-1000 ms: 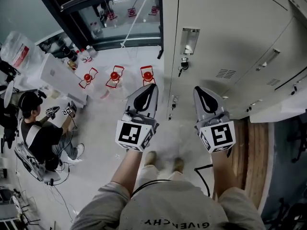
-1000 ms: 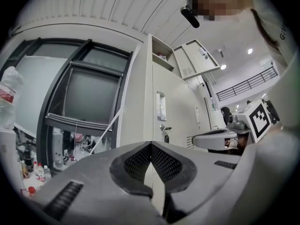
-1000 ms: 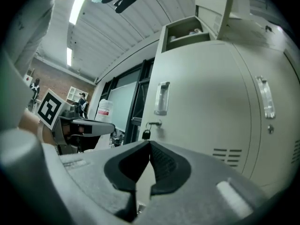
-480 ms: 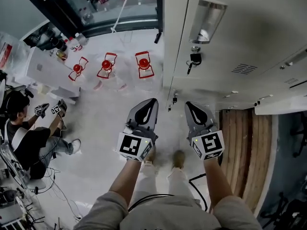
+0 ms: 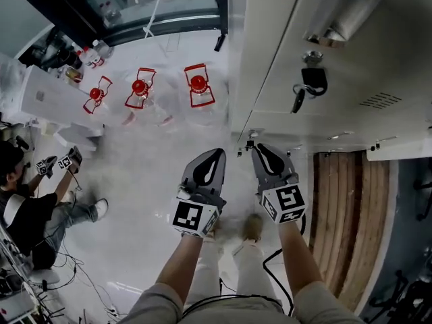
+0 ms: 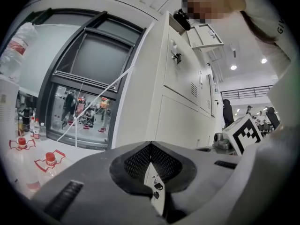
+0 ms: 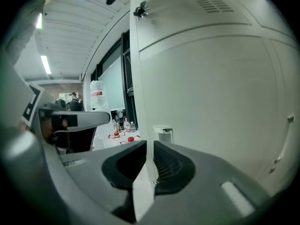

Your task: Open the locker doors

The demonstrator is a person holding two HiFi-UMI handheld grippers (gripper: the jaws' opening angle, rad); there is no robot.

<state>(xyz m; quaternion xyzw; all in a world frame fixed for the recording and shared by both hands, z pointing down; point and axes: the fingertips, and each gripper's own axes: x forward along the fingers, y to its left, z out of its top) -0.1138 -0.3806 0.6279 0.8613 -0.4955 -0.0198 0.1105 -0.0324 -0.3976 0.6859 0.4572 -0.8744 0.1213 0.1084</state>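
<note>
Both tools have sunk beside the locker [image 5: 277, 66]. Left tool [image 5: 216, 154] closed; right tool [image 5: 260, 148] empty, jaws just opening. Approach step: next, reach the latch [image 7: 163, 134].

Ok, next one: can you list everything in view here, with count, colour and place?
lockers: one bank, off-white, right of the floor
key: one, black fob, hanging from a locker door's lock
jars: three, clear with red lids, on the floor by the window
window: one, dark-framed, beyond the jars
seated person: one, dark top, far left
wooden boards: brown, floor at right
left claw: grey, shut, empty
right claw: grey, slightly apart, jaws have just been opening, nothing between them
</note>
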